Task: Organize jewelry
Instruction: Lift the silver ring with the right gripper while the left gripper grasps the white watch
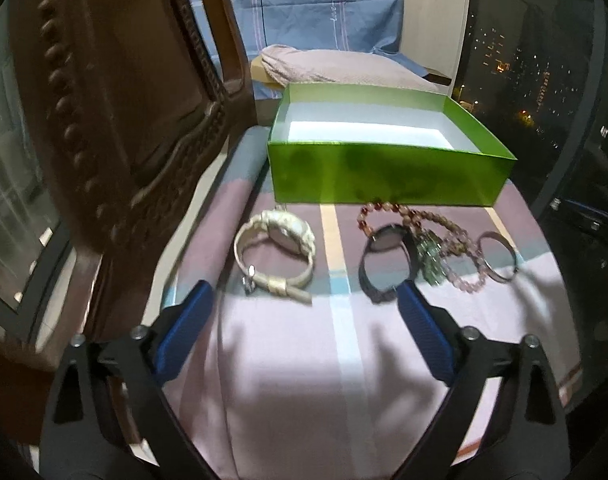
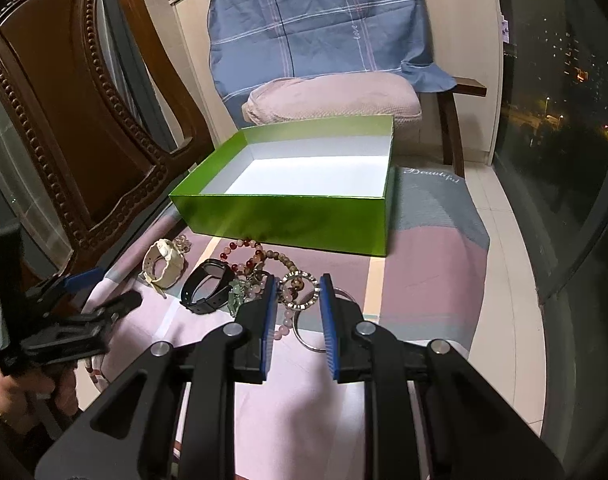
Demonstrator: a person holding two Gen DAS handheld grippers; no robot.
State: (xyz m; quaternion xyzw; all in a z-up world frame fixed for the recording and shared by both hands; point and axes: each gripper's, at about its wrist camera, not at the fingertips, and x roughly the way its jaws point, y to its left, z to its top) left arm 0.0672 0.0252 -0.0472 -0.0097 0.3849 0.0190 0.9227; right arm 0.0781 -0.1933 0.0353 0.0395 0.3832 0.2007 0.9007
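Note:
An open green box with a white inside stands at the far side of the cloth-covered surface; it also shows in the right wrist view. In front of it lie a cream watch, a black watch, beaded bracelets and a silver bangle. My left gripper is open wide, just short of the two watches. My right gripper is open, its fingers either side of a chain ring and the bangle.
A carved wooden chair back stands close on the left. A pink cushion and blue plaid cloth lie behind the box. Dark window glass lies to the right. The cloth nearest me is bare.

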